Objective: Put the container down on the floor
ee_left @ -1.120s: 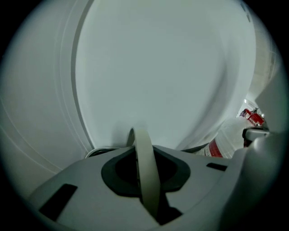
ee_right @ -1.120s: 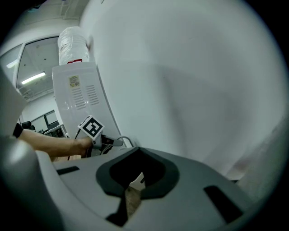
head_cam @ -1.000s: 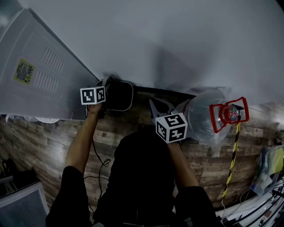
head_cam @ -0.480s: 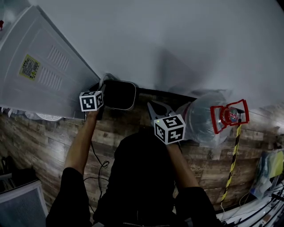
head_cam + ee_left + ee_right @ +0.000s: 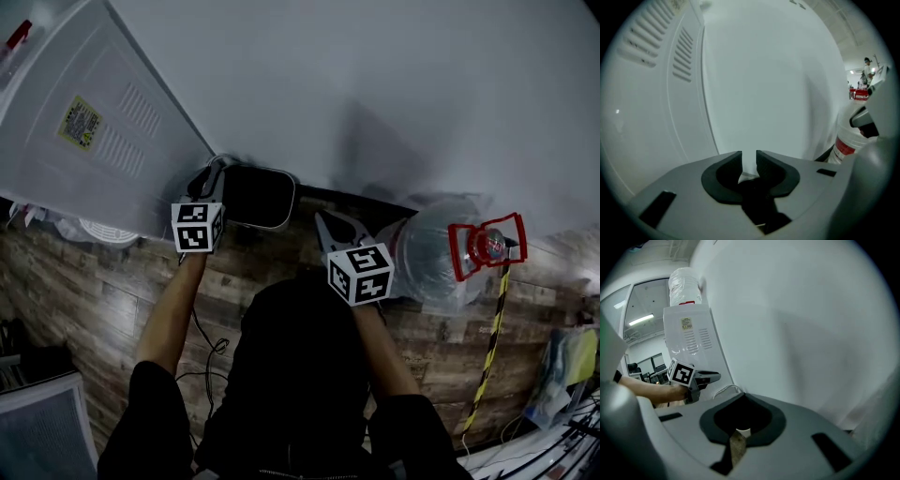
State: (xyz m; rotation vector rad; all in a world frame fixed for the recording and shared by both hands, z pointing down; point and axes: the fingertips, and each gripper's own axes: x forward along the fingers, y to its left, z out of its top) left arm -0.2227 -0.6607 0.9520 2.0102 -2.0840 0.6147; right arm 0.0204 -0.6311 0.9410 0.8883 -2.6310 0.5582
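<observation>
The container (image 5: 255, 196), dark with a pale rounded rim, stands on the wooden floor against the white wall. My left gripper (image 5: 211, 178) sits at its left corner, and I cannot tell whether it touches the rim. In the left gripper view the left gripper (image 5: 749, 160) shows a narrow gap between its jaws, with only wall behind. My right gripper (image 5: 336, 227) hovers right of the container, apart from it. In its own view the right gripper (image 5: 740, 397) has its tips together, with nothing in them.
A white appliance (image 5: 89, 141) stands left of the container, with a bottle on top (image 5: 684, 284). A large clear water bottle (image 5: 427, 255) with a red handle (image 5: 486, 244) lies on the floor at the right. A cable (image 5: 211, 342) trails over the wooden floor (image 5: 94, 300).
The left gripper's marker cube has drawn back from the container's left edge toward me. The container stays by the wall. The right gripper has barely moved.
</observation>
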